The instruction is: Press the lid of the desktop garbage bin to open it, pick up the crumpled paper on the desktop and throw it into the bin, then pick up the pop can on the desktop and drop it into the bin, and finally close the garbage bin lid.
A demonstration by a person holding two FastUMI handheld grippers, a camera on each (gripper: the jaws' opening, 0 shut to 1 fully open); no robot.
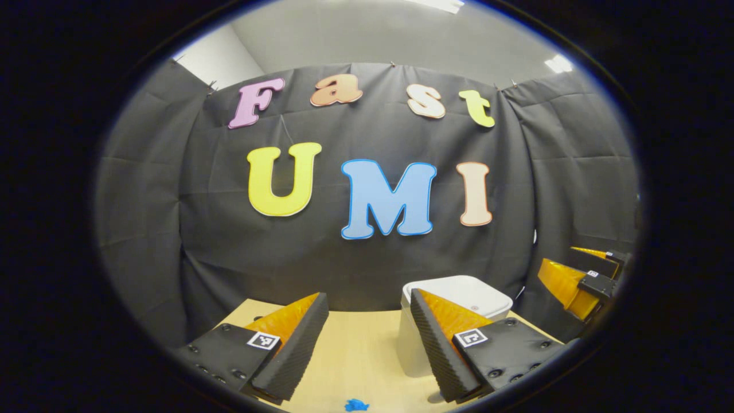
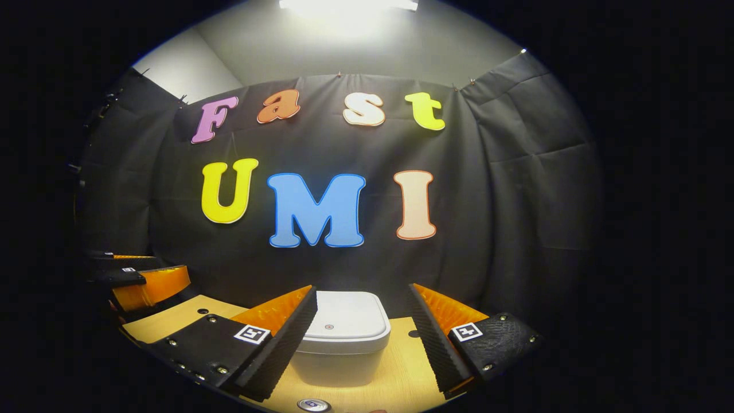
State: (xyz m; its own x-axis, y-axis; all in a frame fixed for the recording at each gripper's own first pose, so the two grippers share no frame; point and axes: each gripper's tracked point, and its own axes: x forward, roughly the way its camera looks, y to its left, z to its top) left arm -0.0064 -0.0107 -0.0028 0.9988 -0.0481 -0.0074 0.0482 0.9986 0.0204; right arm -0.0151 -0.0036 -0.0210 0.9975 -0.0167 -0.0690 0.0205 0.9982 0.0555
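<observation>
A white desktop bin with its lid down stands on the wooden table, straight ahead of my right gripper, which is open and held above the table in front of it. The pop can's silver top peeks in at the bottom edge of the right gripper view. In the left gripper view the same bin sits ahead and to the right, partly behind my right finger. My left gripper is open with nothing between its fingers. A blue crumpled paper lies on the table just below it.
The light wooden table runs back to the black cloth wall close behind the bin. The other gripper shows at the right edge of the left gripper view and at the left edge of the right gripper view.
</observation>
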